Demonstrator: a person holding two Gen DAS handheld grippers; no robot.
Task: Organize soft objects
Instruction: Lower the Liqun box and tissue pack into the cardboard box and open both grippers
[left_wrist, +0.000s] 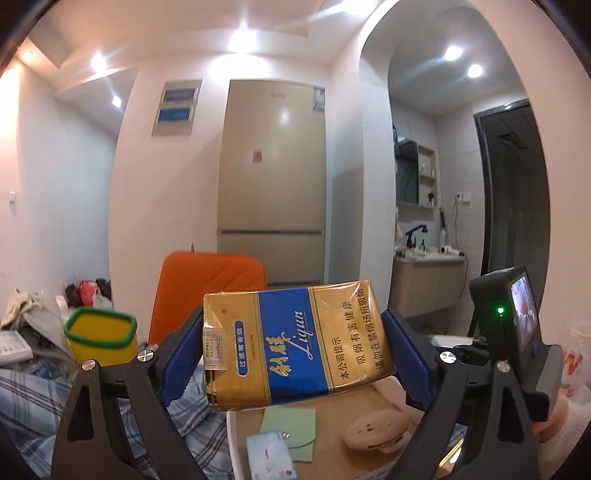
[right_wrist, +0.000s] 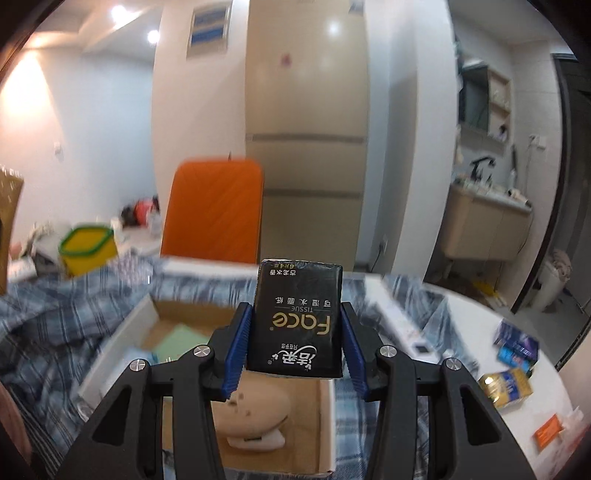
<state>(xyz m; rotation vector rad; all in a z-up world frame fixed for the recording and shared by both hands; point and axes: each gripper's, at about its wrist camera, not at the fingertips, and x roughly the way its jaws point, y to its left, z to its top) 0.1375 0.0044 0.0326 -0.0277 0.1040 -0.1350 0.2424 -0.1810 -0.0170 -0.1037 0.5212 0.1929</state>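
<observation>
Jaws of the left hand-held gripper (left_wrist: 295, 350) stand wide, blue ribbed pads clamping a gold-and-blue soft pack (left_wrist: 295, 341) by its short ends (glossy wrap, crinkled foil at one end), tilted, above the box (left_wrist: 236, 435). The right hand-held gripper (right_wrist: 295, 339) is closed narrowly on a black tissue pack (right_wrist: 297, 317), a soft, matte rectangle with gold lettering, held upright over the box's near wall. The box is shallow white-walled cardboard with a brown floor; inside it lie a beige rounded plush (right_wrist: 255, 410), a pale green envelope (left_wrist: 291, 432) and a light blue tissue pack (left_wrist: 271, 458). Plaid cloth (right_wrist: 55, 325) surrounds the box.
</observation>
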